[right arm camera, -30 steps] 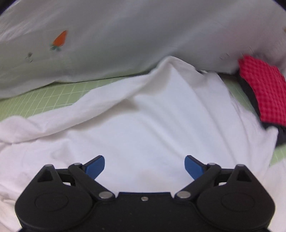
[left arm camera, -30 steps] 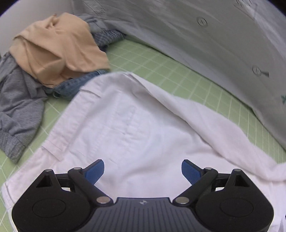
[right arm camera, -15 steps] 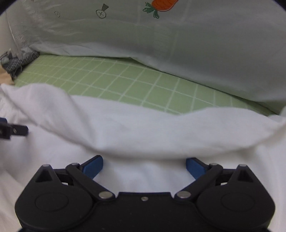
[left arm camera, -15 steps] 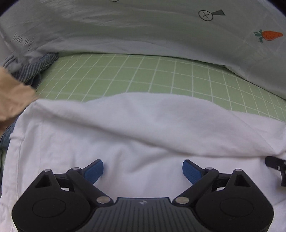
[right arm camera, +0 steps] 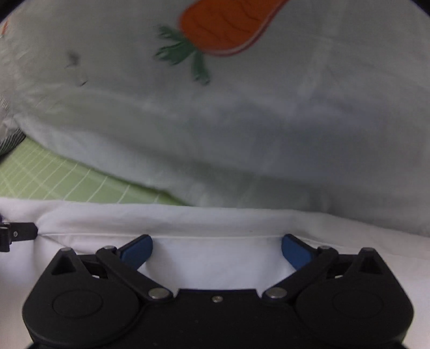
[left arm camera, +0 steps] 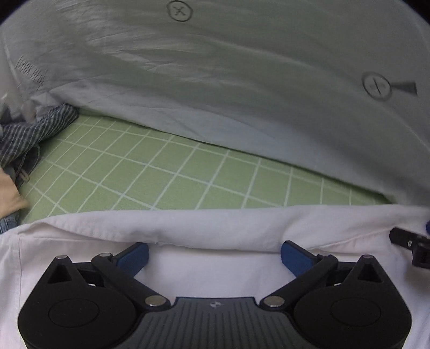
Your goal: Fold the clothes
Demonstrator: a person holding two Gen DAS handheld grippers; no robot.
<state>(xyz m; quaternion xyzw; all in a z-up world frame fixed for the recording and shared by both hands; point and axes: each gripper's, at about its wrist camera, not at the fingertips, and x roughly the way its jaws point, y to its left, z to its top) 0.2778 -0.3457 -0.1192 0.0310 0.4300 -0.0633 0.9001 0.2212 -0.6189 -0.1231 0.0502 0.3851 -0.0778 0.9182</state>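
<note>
We see a green mat (left arm camera: pixel 166 174) with a white grid as the work surface, running from 9 o'clock across the centre in the left wrist view; in the right wrist view only a wedge of it shows at 9 o'clock. Behind it, from 10 to 3 o'clock, a pale sheet (left arm camera: pixel 242 80) hangs as backdrop, creased, printed with circled marks (left arm camera: pixel 179 10) and an orange carrot (right arm camera: pixel 228 24). Light is soft and even. We note a shadow where sheet meets mat.
</note>
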